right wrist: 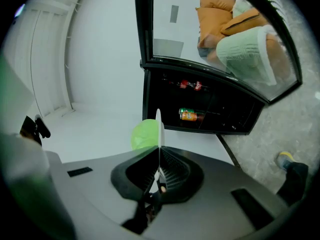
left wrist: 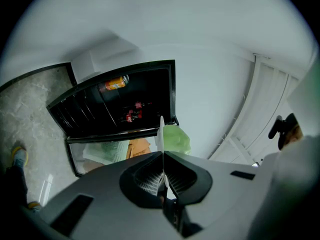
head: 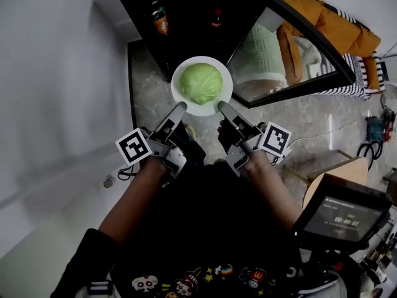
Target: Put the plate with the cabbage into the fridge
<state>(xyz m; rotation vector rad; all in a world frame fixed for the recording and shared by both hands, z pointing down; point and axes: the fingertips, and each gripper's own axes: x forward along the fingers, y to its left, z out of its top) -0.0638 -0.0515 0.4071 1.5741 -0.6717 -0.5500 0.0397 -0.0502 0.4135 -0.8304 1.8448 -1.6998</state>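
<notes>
White plate (head: 180, 97) with the green cabbage (head: 201, 83) on it hangs just in front of the open fridge (head: 186, 17) in my head view. The left gripper (head: 180, 107) and right gripper (head: 221, 106) each pinch its near rim. Left gripper view: jaws clamped on the plate edge, cabbage right behind. Right gripper view: same deal, jaws tight on the rim.
</notes>
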